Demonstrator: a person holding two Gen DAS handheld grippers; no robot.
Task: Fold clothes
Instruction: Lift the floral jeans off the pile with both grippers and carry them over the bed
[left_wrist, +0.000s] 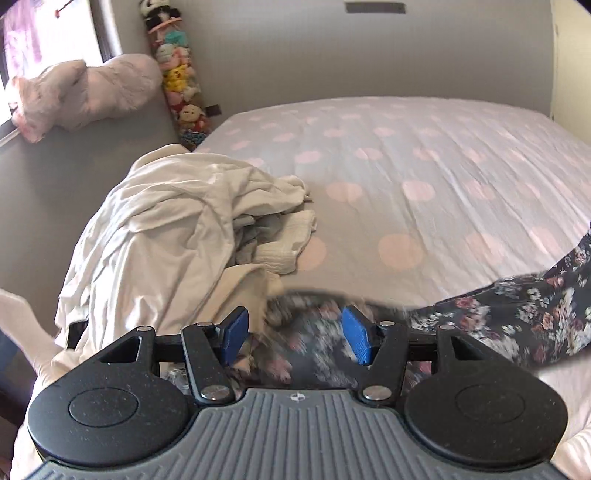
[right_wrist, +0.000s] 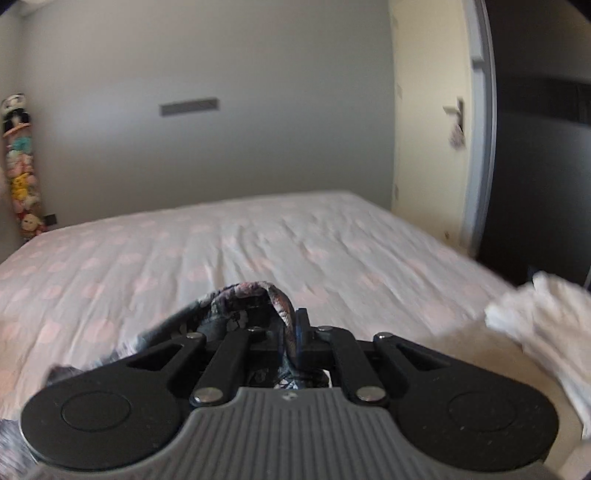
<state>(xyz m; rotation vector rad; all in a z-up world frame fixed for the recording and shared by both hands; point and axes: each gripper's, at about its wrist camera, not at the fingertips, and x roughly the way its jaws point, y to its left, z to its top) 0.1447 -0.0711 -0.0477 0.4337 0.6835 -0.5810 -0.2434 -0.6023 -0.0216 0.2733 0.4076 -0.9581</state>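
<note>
A dark floral garment (left_wrist: 517, 314) stretches from under my left gripper (left_wrist: 295, 336) off to the right, lifted above the bed. The left gripper's blue pads (left_wrist: 355, 338) stand wide apart over the blurred floral cloth, gripping nothing. My right gripper (right_wrist: 293, 338) is shut on a fold of the same floral garment (right_wrist: 240, 302), which bunches up between the fingers and trails down to the left. A heap of cream and white clothes (left_wrist: 159, 225) lies on the bed's left side, just ahead of the left gripper.
The bed (left_wrist: 424, 166) has a pale sheet with pink dots. A pink bundle (left_wrist: 81, 92) rests on a grey ledge at the left, beside a hanging column of plush toys (left_wrist: 181, 81). White folded cloth (right_wrist: 543, 332) sits at the right, near a door (right_wrist: 432, 129).
</note>
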